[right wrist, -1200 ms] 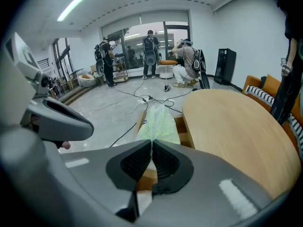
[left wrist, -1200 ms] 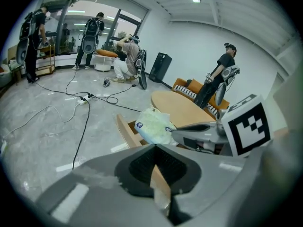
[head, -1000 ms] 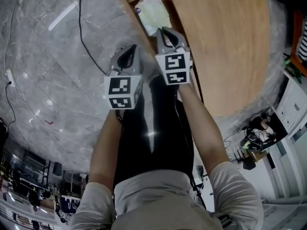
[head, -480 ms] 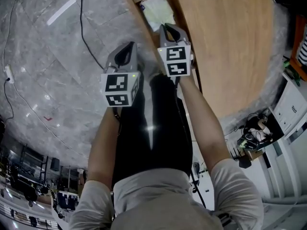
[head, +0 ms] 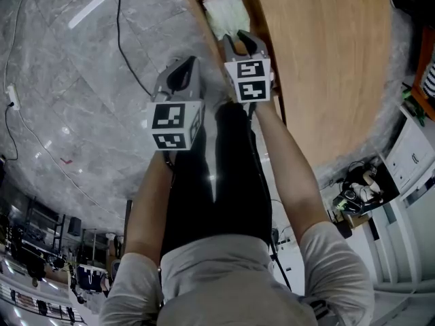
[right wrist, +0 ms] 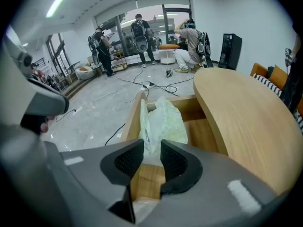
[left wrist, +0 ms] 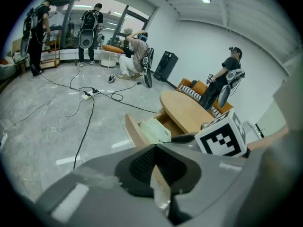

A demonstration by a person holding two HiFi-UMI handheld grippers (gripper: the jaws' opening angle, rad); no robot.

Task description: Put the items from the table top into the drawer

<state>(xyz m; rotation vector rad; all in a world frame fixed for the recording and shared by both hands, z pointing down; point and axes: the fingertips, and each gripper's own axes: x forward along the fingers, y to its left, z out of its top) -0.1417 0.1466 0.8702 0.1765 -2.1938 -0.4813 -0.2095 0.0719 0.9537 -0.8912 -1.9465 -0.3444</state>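
Observation:
A pale green plastic packet [head: 228, 13] [right wrist: 161, 122] lies in the open wooden drawer [head: 204, 29] [right wrist: 199, 136] under the round wooden table top [head: 326, 60] [right wrist: 241, 112]. My right gripper [head: 239, 41] [right wrist: 151, 162] hangs over the drawer at the packet's near end. Its jaws are opening, with a clear gap between them; the packet's end shows in that gap and the pads do not press it. My left gripper [head: 183, 70] [left wrist: 154, 167] is held beside the drawer front, left of the right one. Its jaws are shut with nothing in them.
Black cables [head: 126, 53] and a power strip [left wrist: 86, 95] run over the grey marble floor left of the drawer. Several people [left wrist: 137, 51] stand or crouch at the far end of the room. Boxes and gear [head: 360, 192] crowd the floor right of the table.
My right gripper has sunk toward the drawer and its jaws have parted. The packet now rests in the drawer. The left gripper has hardly moved.

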